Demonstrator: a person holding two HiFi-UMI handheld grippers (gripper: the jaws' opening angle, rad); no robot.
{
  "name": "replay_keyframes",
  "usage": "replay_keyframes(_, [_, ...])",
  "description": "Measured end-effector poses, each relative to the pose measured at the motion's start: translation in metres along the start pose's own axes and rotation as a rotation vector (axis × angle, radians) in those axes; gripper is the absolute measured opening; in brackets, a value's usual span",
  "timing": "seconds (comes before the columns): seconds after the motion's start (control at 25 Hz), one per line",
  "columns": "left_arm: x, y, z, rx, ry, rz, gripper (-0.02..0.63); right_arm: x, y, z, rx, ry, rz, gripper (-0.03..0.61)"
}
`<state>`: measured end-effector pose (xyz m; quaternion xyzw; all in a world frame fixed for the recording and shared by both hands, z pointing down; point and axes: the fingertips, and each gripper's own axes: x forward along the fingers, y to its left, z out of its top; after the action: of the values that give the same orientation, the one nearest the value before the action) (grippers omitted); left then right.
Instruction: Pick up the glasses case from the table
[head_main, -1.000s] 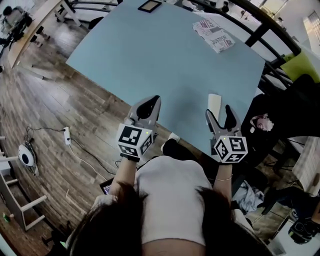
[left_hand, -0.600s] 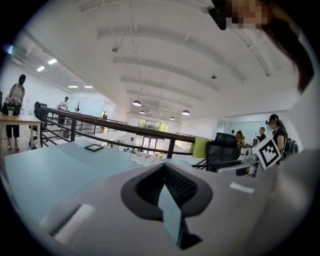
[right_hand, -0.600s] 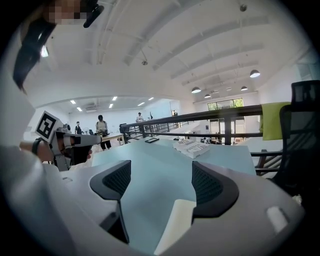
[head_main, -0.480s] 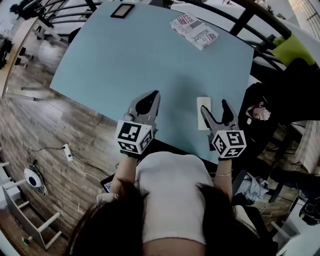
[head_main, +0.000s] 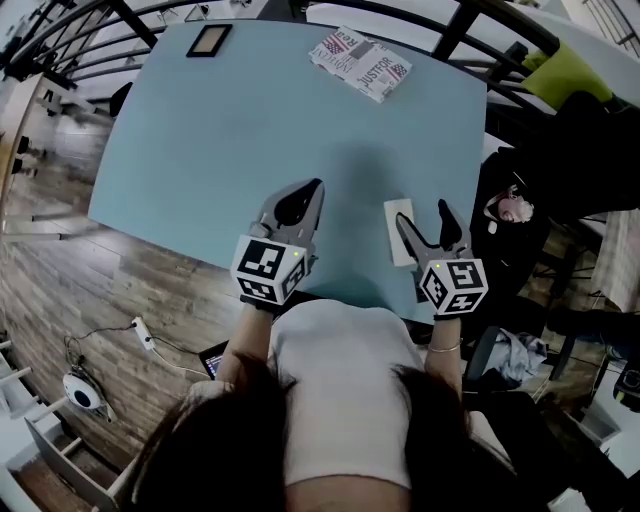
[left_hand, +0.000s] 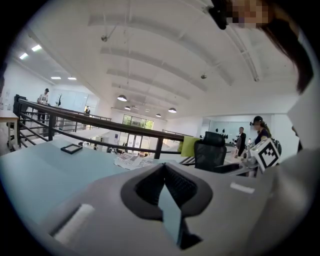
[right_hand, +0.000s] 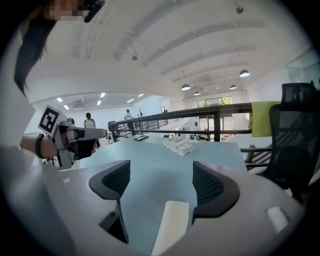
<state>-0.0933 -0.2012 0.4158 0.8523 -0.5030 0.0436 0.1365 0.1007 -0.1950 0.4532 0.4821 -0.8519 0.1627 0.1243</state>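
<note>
Glasses case (head_main: 398, 222): one, white and oblong, lying flat near the right edge of the pale blue worktop (head_main: 250, 130), close to its near edge. In the head view one finger of the right gripper (head_main: 420, 210) covers part of it. In the right gripper view the case (right_hand: 171, 225) lies low in the gap between the fingers, touching neither, and its near end is cut off by the gripper's body. Those fingers stand wide and have just been opening. The left gripper (head_main: 312, 190), the second of the two, hangs over the near edge further left, its fingers closed tip to tip on nothing. Far across the worktop lie one printed paper bundle (head_main: 362, 62) and, at the far left corner, one dark frame (head_main: 208, 40) whose contents cannot be made out.
</note>
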Motion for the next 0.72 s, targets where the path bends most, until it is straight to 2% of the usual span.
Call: replay_keyframes(0.72, [0.03,-0.003,-0.018,-0.013,0.074,-0.121,0.058,0.029,-0.004,-0.05,0.021,0.171,-0.062,0.365])
